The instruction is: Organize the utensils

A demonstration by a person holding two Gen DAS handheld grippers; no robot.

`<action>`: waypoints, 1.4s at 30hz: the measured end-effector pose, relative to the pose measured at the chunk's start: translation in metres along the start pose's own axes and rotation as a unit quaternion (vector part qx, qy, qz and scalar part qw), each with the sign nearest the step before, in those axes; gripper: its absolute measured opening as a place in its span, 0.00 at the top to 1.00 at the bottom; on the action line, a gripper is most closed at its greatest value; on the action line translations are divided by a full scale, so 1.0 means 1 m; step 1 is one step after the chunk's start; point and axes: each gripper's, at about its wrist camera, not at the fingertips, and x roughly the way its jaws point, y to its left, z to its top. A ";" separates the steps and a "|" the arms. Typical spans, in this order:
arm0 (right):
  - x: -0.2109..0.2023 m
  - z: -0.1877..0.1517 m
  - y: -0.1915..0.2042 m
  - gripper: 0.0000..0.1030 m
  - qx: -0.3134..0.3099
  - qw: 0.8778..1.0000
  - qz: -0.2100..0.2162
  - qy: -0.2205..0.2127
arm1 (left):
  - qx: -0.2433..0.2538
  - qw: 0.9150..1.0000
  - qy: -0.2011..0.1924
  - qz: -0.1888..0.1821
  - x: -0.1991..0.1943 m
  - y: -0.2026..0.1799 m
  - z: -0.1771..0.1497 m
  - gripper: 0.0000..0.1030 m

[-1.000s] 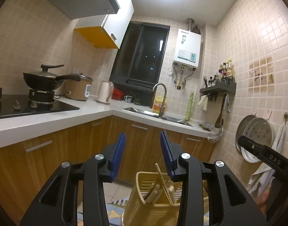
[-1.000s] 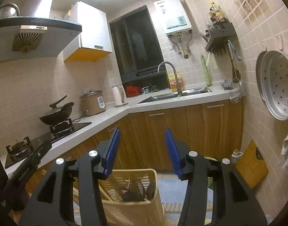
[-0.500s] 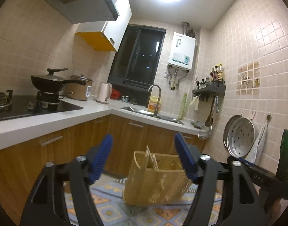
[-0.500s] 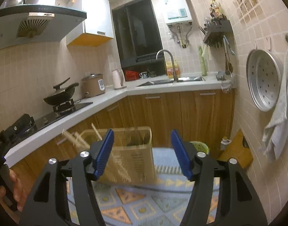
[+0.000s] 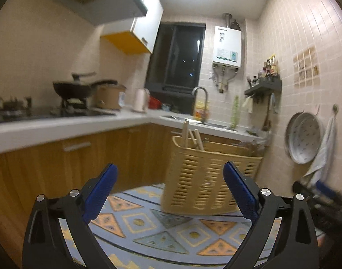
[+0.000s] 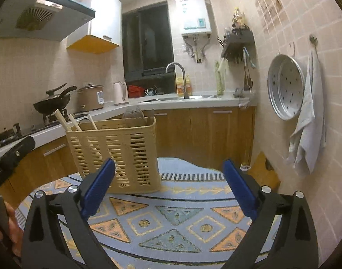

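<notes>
A tan slotted utensil basket (image 5: 206, 179) stands upright on a patterned cloth (image 5: 162, 231); it also shows in the right wrist view (image 6: 117, 154). Wooden chopsticks (image 5: 191, 134) stick up at its left end, seen too in the right wrist view (image 6: 65, 121). Dark utensils (image 6: 135, 114) sit in its other part. My left gripper (image 5: 169, 192) is open and empty, in front of the basket. My right gripper (image 6: 168, 188) is open and empty, in front of and right of the basket. The other gripper shows at each view's edge (image 6: 11, 157).
The cloth (image 6: 171, 219) covers a raised surface. Behind are wooden cabinets (image 6: 204, 134), a white counter (image 5: 59, 125) with wok (image 5: 70, 89), rice cooker (image 6: 90, 98), kettle (image 6: 120, 93) and sink tap (image 6: 179, 76). A steamer tray (image 6: 285, 87) and towel (image 6: 307, 123) hang on the right wall.
Both grippers pulled back and up from above the basket and opened wider. The basket now stands in front of them on the patterned cloth.
</notes>
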 end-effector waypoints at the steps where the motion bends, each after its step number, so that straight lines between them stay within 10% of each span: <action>1: 0.000 0.000 0.001 0.07 -0.002 1.000 0.001 -0.002 | 0.009 1.000 -0.002 0.006 0.000 -0.001 0.000 0.10; 42: -0.004 -0.005 0.002 0.07 -0.021 0.999 0.021 0.014 | 0.057 0.998 0.011 0.033 0.000 -0.004 0.001 0.07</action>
